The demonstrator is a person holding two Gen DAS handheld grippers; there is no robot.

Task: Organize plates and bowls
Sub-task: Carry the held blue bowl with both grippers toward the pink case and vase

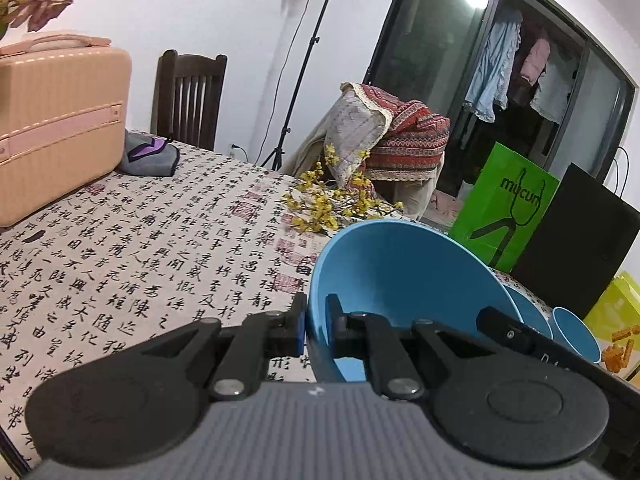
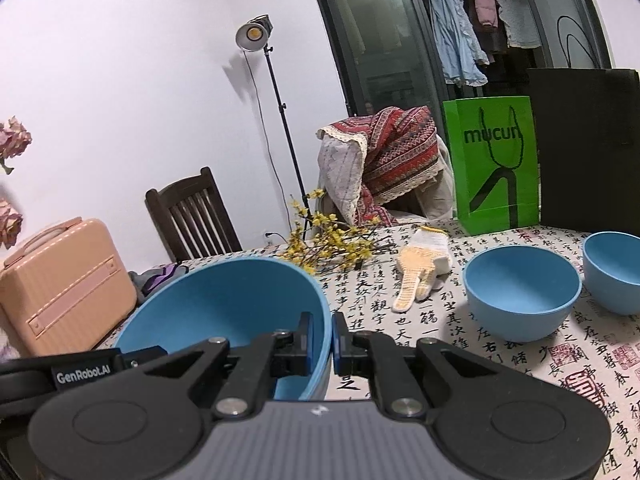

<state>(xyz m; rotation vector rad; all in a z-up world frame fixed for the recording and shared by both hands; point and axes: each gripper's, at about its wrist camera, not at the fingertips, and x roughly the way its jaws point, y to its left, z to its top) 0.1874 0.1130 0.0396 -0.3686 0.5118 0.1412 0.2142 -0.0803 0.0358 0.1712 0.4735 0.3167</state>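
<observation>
A large blue bowl (image 1: 400, 272) hangs tilted above the calligraphy tablecloth (image 1: 132, 248), held from both sides. My left gripper (image 1: 316, 326) is shut on its left rim, one pad inside and one outside. My right gripper (image 2: 332, 340) is shut on the right rim of the same large bowl (image 2: 224, 304). Right of it, a medium blue bowl (image 2: 520, 300) and a smaller blue bowl (image 2: 616, 268) stand upright on the cloth. The left wrist view shows those two partly hidden behind the large one, as the medium bowl (image 1: 532, 312) and the smaller bowl (image 1: 576, 332).
A knitted work glove (image 2: 420, 268) and a spray of yellow flowers (image 2: 336, 244) lie mid-table. A pink suitcase (image 1: 56, 132) with grey cloth beside it stands at the left. A green paper bag (image 2: 492, 164) and a black bag (image 2: 588, 148) stand at the back right. Chairs line the far edge.
</observation>
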